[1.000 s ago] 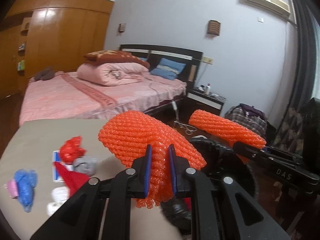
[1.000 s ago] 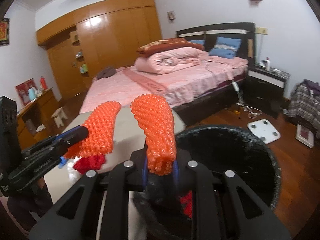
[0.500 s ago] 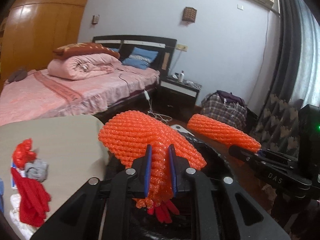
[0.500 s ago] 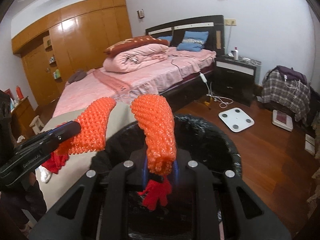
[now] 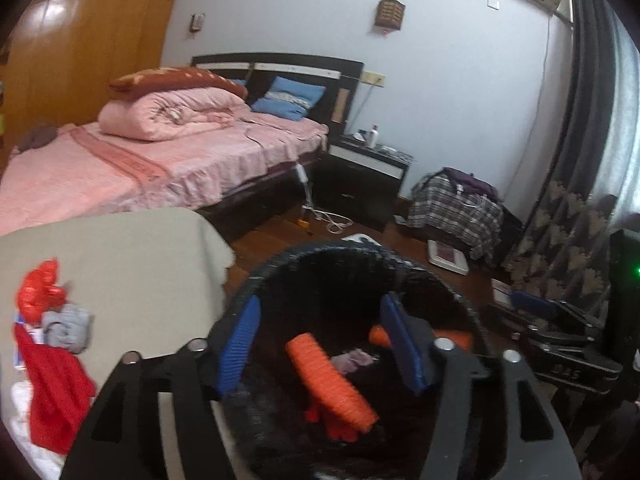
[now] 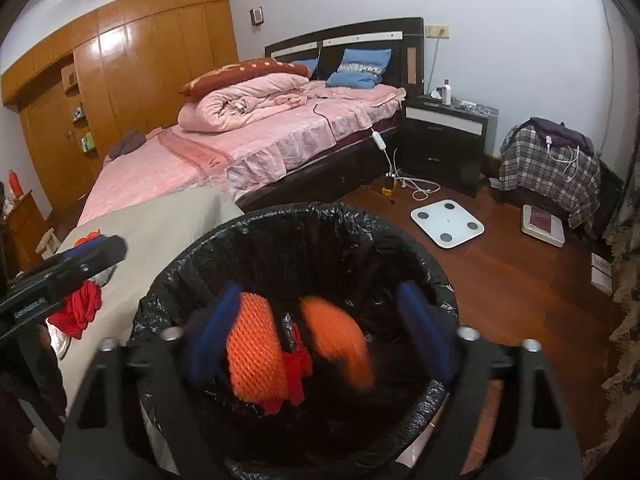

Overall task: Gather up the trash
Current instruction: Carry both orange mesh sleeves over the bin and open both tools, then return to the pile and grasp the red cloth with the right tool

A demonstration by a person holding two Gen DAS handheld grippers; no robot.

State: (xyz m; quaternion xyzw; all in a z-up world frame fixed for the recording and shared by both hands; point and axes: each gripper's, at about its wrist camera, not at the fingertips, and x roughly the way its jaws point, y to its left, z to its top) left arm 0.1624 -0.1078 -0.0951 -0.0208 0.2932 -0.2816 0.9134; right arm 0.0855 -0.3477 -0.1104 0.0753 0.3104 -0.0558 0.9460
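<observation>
A: Where was the trash at that moment?

B: Two orange foam nets were inside the black-lined trash bin [image 6: 400, 240]. One orange foam net [image 6: 256, 352] lay on the left side of the bin, near a red scrap [image 6: 298, 364], and the other orange net [image 6: 336, 340] looked blurred beside it.

A: And the left hand-held gripper [image 5: 320, 344]?

B: It was above the bin. Its jaws had just been opening and stood spread, with nothing pinched between the blue pads [image 5: 238, 344]. An orange net [image 5: 330, 380] was below them in the bin.

A: The right hand-held gripper [image 6: 320, 332]?

B: Also above the bin, and its jaws had just been opening too. They stood wide apart and pressed on nothing.

A: Was something left on the table [image 5: 132, 264]?

B: Yes. A red crumpled piece [image 5: 40, 288], a grey wad [image 5: 68, 326] and a red cloth [image 5: 56, 396] lay near its left edge. Behind the table stood a bed [image 6: 208, 160] with pink covers.
</observation>
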